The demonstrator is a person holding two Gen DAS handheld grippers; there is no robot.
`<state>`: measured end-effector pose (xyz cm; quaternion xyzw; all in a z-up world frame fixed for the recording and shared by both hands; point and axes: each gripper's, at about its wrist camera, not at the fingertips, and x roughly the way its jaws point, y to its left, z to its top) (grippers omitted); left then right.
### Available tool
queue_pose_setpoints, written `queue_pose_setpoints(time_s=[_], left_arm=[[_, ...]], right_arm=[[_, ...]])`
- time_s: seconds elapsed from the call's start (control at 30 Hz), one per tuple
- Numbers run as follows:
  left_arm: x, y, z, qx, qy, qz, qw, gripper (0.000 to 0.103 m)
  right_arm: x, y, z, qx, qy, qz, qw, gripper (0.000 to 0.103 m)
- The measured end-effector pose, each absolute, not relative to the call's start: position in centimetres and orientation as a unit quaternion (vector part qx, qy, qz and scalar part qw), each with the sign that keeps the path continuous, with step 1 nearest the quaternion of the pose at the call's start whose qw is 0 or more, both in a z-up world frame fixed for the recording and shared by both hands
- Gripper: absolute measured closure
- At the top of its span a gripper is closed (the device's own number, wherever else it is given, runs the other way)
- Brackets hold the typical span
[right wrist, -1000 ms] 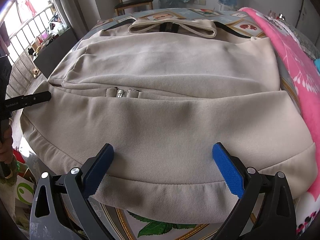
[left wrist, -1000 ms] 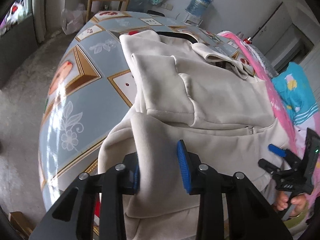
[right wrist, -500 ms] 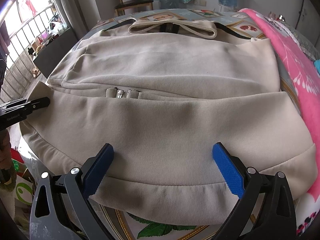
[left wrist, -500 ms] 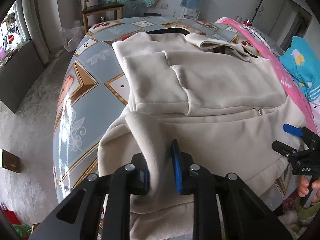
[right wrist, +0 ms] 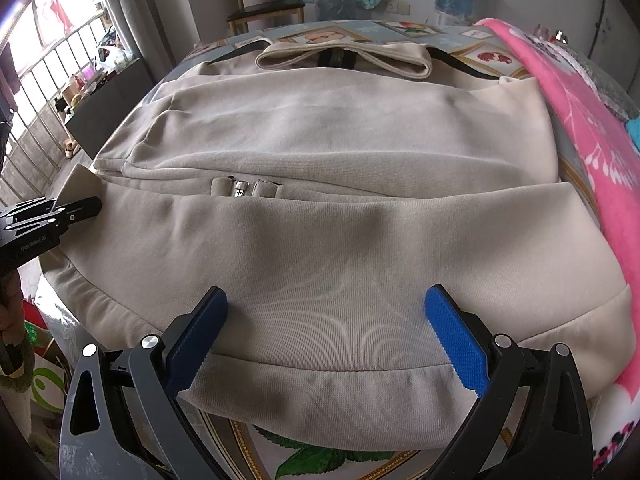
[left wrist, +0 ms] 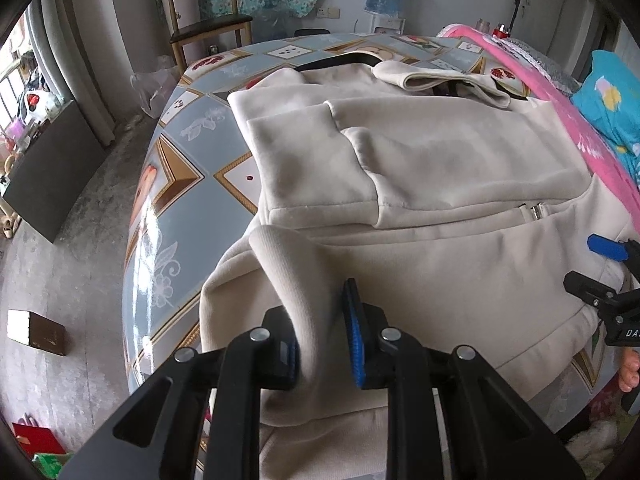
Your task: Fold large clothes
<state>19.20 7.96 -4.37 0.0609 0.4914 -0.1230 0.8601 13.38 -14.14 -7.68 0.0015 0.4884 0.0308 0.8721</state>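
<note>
The big cream fleece jacket [right wrist: 340,200] lies flat on the patterned table [left wrist: 176,184], collar far, hem near. The left gripper [left wrist: 324,344] has just squeezed shut on a raised fold. The right gripper [right wrist: 326,336] stays wide open over the hem.

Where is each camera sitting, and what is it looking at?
Left wrist view: sits on the left gripper, looking down along its fingers at the beige jacket on the patterned table; its pads pinch a raised fold of the hem, and the right gripper shows at the side.
Right wrist view: sits on the right gripper, jaws wide open over the jacket's hem; the left gripper shows at the edge.
Both share the jacket, its zipper pull and the pink blanket.
</note>
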Motion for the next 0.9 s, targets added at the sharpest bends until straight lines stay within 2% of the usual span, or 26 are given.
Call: queue_pose_setpoints(time_s=[0.9], left_arm=[[19.05, 7.62, -4.39, 0.073, 0.489, -0.116, 0.861, 0.084]], right_arm=[[13.1, -14.16, -7.64, 0.002, 0.477, 0.029, 0.879, 0.007]])
